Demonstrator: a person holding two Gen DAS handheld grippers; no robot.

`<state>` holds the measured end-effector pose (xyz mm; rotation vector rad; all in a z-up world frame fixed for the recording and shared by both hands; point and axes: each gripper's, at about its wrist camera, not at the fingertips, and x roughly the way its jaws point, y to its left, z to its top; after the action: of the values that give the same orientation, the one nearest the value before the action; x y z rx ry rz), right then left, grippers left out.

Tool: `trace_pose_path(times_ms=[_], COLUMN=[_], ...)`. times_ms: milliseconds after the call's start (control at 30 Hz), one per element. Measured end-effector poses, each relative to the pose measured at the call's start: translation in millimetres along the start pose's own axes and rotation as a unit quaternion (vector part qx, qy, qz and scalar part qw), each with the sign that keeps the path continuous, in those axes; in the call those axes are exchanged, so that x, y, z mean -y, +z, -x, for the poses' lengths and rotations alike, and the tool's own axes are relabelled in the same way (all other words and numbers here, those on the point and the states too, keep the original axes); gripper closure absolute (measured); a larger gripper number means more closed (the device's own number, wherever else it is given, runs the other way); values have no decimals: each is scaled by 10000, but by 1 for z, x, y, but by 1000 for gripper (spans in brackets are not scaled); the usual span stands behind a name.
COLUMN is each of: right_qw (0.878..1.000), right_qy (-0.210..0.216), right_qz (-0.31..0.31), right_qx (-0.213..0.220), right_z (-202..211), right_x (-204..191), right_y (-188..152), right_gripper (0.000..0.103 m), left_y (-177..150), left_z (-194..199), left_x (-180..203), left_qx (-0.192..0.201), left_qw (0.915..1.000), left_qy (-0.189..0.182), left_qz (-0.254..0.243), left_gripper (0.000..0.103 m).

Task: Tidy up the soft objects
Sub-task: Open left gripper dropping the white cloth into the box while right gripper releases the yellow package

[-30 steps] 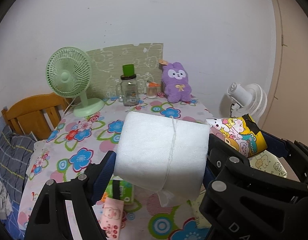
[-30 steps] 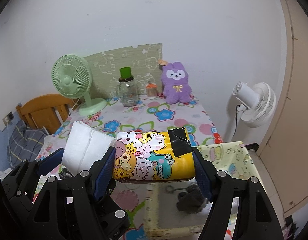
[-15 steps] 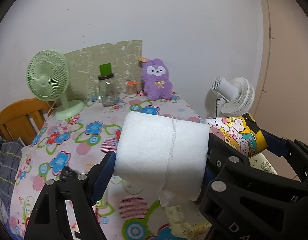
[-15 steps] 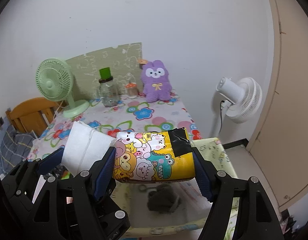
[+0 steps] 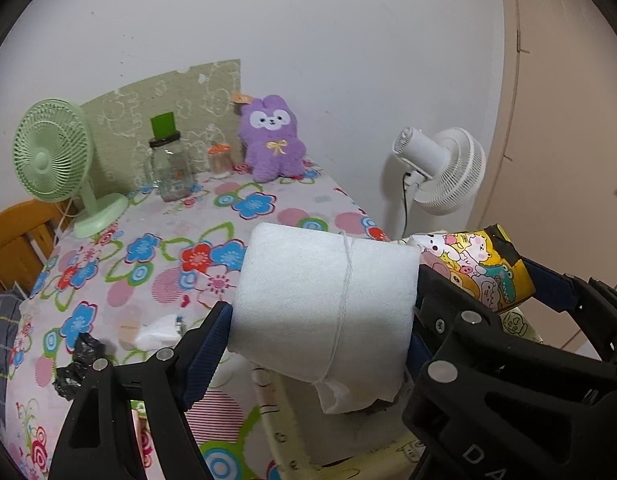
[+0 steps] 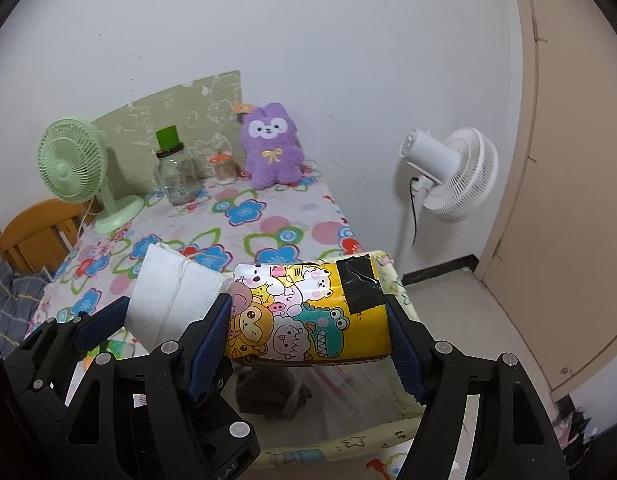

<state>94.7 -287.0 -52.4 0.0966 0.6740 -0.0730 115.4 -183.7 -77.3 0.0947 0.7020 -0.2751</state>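
A green fan (image 5: 52, 160) is standing at the far left of the flowered surface (image 5: 148, 264), with a jar (image 5: 170, 168) beside it and a purple plush (image 5: 272, 140) sitting against the wall further right. A black scrap (image 5: 74, 368) is lying near the surface's left front edge.

The left gripper (image 5: 322, 320) is holding a white foam roll (image 5: 324, 308), tied round with string; its blue-padded fingers (image 5: 206, 352) are pressing on the roll's two ends, spread as wide as the roll is long. The roll is hanging above the surface's right edge and over a pale yellow bin (image 6: 404, 296) set just beside it.

Immediately to its right, the right gripper (image 6: 308, 320) is clamping a yellow cartoon-printed pack (image 6: 304, 316) between its fingers (image 6: 404, 356), again parted to the pack's full length. A black tape patch (image 6: 360, 284) is showing on the pack's upper right. The pack is hovering over the bin, where a grey item (image 6: 268, 392) is lying on the bottom.

A white fan (image 6: 452, 172) is standing on the floor further right, by the beige door (image 6: 568, 160).
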Motion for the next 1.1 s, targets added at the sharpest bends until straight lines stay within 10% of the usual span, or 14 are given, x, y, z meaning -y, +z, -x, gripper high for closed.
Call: trace_pose_path(times_ms=[1100], right_qw=[9992], right_qy=[-134], right_qz=[-101], right_qx=[-349], right_z=[-32], right_x=[28], right_y=[-11], right_gripper=[20], left_y=[-4], left_z=[-27], left_x=[21], left_qx=[-430], left_qw=[9980], left_qy=[-114], left_qz=[-441], left_gripper=[0])
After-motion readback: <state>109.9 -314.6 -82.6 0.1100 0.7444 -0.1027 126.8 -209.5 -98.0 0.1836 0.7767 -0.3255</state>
